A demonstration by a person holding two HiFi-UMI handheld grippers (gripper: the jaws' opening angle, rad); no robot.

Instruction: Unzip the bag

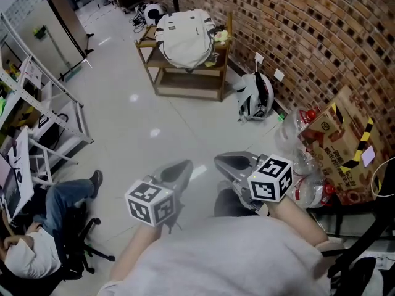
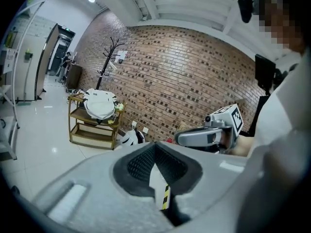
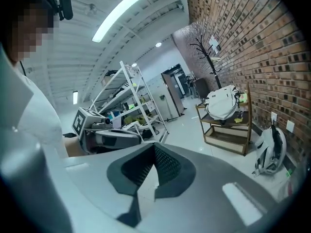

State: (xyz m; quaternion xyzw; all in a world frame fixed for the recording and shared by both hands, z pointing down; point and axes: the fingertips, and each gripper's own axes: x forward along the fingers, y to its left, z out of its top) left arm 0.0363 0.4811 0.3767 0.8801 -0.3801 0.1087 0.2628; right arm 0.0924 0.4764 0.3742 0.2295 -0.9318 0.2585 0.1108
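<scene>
Left gripper [image 1: 178, 170], right gripper [image 1: 233, 163] both clenched, empty — white fabric backpack [image 1: 184, 37] well apart atop wooden shelf stand [image 1: 188, 93], zip unreachable.

Far ahead, on top of the stand [image 1: 185, 82] beside the brick wall [image 1: 308, 29]: bag [image 1: 184, 37]. Right of the stand, on the floor: second bag [image 1: 254, 96]. Nearest, side by side: left gripper [image 1: 184, 165], right gripper [image 1: 221, 160].
</scene>
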